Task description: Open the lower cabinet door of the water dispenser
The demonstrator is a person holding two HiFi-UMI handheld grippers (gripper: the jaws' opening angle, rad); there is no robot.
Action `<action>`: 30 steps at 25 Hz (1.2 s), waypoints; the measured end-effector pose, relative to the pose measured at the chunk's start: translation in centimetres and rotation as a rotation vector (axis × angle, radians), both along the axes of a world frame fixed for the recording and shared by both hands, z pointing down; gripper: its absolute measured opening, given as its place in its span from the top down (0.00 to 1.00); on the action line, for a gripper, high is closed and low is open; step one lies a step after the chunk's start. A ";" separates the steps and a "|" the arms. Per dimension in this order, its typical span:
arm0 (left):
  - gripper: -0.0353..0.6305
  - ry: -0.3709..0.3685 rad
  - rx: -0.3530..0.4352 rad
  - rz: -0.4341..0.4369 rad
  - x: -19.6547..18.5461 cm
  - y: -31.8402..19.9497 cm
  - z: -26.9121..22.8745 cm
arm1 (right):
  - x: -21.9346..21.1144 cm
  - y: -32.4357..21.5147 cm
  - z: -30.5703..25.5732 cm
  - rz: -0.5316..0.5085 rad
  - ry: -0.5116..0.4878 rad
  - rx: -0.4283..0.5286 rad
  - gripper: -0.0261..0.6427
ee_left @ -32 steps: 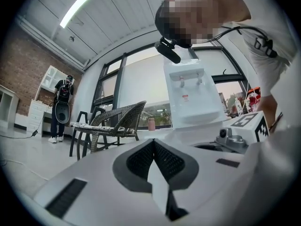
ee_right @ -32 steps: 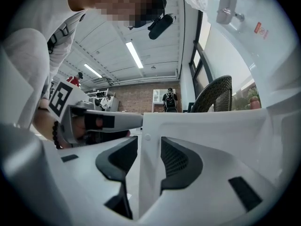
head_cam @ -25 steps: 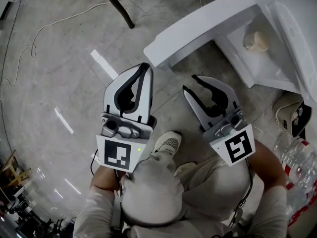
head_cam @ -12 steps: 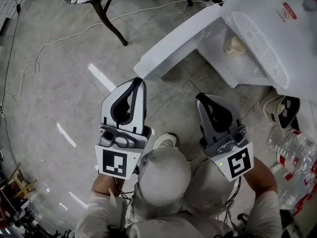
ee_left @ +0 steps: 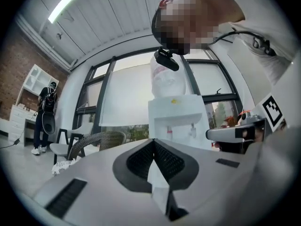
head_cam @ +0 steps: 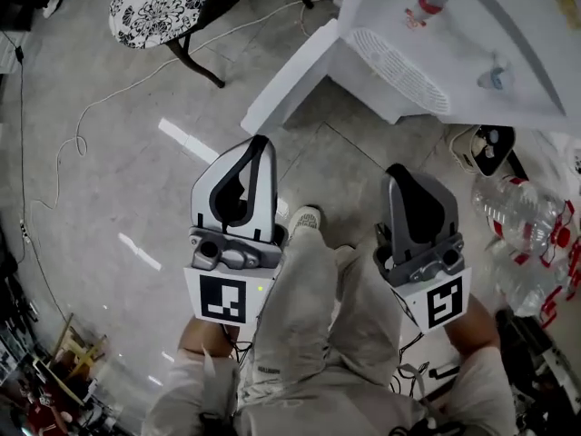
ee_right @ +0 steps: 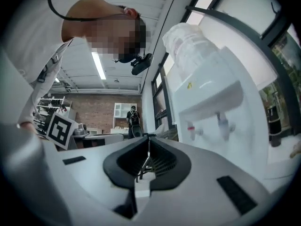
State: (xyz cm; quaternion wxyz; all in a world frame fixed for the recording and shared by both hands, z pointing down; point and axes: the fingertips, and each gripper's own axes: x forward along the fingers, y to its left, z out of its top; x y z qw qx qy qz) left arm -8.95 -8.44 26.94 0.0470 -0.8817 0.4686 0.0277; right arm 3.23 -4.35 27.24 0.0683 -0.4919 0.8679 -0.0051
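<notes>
The white water dispenser (head_cam: 436, 25) stands at the top right of the head view, its lower cabinet door (head_cam: 290, 71) swung out wide to the left. Both grippers hang well back from it, above the person's legs. My left gripper (head_cam: 261, 142) is shut, its tips meeting with nothing between them. My right gripper (head_cam: 399, 169) is shut and empty too. In the left gripper view the jaws (ee_left: 154, 141) point level at the dispenser (ee_left: 176, 117) with its two taps. In the right gripper view the jaws (ee_right: 148, 136) aim past the dispenser (ee_right: 211, 93) on the right.
A round patterned table (head_cam: 163, 3) stands at the top left, with a thin cable (head_cam: 82, 116) trailing over the tiled floor. Large plastic bottles (head_cam: 517, 216) and shoes (head_cam: 486, 148) lie right of the dispenser. A person (ee_left: 44, 117) stands far back in the room.
Both grippers have risen away from the open cabinet as the person stood up. The right gripper's jaws went from open to shut. The door stays swung out.
</notes>
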 end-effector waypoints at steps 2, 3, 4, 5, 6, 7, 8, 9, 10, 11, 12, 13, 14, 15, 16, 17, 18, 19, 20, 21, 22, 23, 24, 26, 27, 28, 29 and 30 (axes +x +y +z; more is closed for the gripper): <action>0.94 0.005 0.005 0.018 0.8 0.1 -4.6 | 0.8 0.7 -4.9 0.036 -0.001 0.010 0.93; 0.94 0.010 0.008 0.028 1.3 0.1 -6.9 | 1.4 1.1 -7.2 0.056 -0.003 0.010 0.93; 0.94 0.017 0.009 0.040 1.8 0.1 -9.2 | 2.1 1.5 -9.4 0.077 -0.006 0.007 0.93; 0.94 0.023 0.012 0.053 2.3 0.2 -11.5 | 3.0 2.0 -11.6 0.103 -0.009 0.004 0.93; 0.94 0.026 0.016 0.068 2.9 0.3 -13.8 | 3.9 2.5 -13.7 0.133 -0.009 0.003 0.93; 0.94 0.027 0.019 0.084 3.5 0.4 -15.9 | 4.9 3.0 -15.8 0.167 -0.007 0.002 0.93; 0.94 0.026 0.021 0.100 4.0 0.5 -18.0 | 6.0 3.4 -17.9 0.204 -0.003 0.000 0.93; 0.94 0.024 0.021 0.114 4.5 0.6 -20.0 | 6.9 3.8 -20.0 0.240 0.002 -0.003 0.93; 0.94 0.023 0.017 0.124 4.8 0.8 -21.9 | 7.9 4.3 -22.1 0.274 0.008 -0.005 0.93; 0.94 0.023 0.011 0.129 5.1 1.0 -23.9 | 8.9 4.8 -24.3 0.306 0.014 -0.007 0.93; 0.94 0.023 0.004 0.131 5.4 1.2 -26.0 | 10.0 5.3 -26.5 0.337 0.018 -0.010 0.93; 0.94 0.023 0.001 0.132 5.6 1.4 -28.2 | 11.1 5.9 -28.6 0.366 0.020 -0.015 0.93; 0.94 0.024 0.002 0.134 5.8 1.7 -30.5 | 12.2 6.5 -30.7 0.396 0.021 -0.020 0.93; 0.94 0.027 0.005 0.138 6.1 2.0 -32.7 | 13.3 7.1 -32.6 0.424 0.024 -0.023 0.93; 0.94 0.031 0.010 0.145 6.4 2.4 -34.8 | 14.1 7.8 -34.4 0.449 0.030 -0.024 0.93; 0.94 0.038 0.015 0.153 6.6 2.9 -36.8 | 14.8 8.6 -36.1 0.469 0.035 -0.026 0.93; 0.94 0.049 0.022 0.161 6.8 3.4 -38.8 | 15.2 9.4 -37.6 0.487 0.034 -0.032 0.93; 0.94 0.062 0.027 0.169 6.9 3.9 -40.7 | 15.7 10.3 -38.9 0.502 0.026 -0.042 0.93; 0.94 0.071 0.028 0.175 7.0 4.4 -42.2 | 16.0 11.1 -40.1 0.517 0.016 -0.053 0.93; 0.94 0.072 0.019 0.178 7.0 4.8 -43.3 | 16.4 12.0 -41.1 0.532 0.007 -0.064 0.93; 0.94 0.072 0.004 0.178 6.8 5.3 -44.1 | 16.7 12.9 -42.0 0.546 0.000 -0.075 0.93; 0.94 0.077 -0.009 0.176 6.6 5.6 -44.8 | 16.9 13.8 -42.7 0.558 -0.006 -0.085 0.93; 0.94 0.083 -0.016 0.176 6.5 5.9 -45.5 | 17.1 14.7 -43.4 0.567 -0.009 -0.093 0.93; 0.94 0.088 -0.015 0.193 6.7 6.6 -47.0 | 17.3 16.6 -44.6 0.587 0.000 -0.096 0.93; 0.94 0.087 -0.008 0.209 7.0 7.0 -47.6 | 17.5 17.6 -45.2 0.599 0.006 -0.093 0.93; 0.94 0.086 -0.001 0.226 7.5 7.4 -48.2 | 17.8 18.4 -45.6 0.612 0.010 -0.090 0.93; 0.94 0.085 0.006 0.241 7.9 7.8 -48.7 | 18.0 19.2 -46.1 0.625 0.012 -0.087 0.93; 0.94 0.085 0.011 0.254 8.2 8.3 -49.2 | 18.3 19.9 -46.4 0.636 0.015 -0.085 0.93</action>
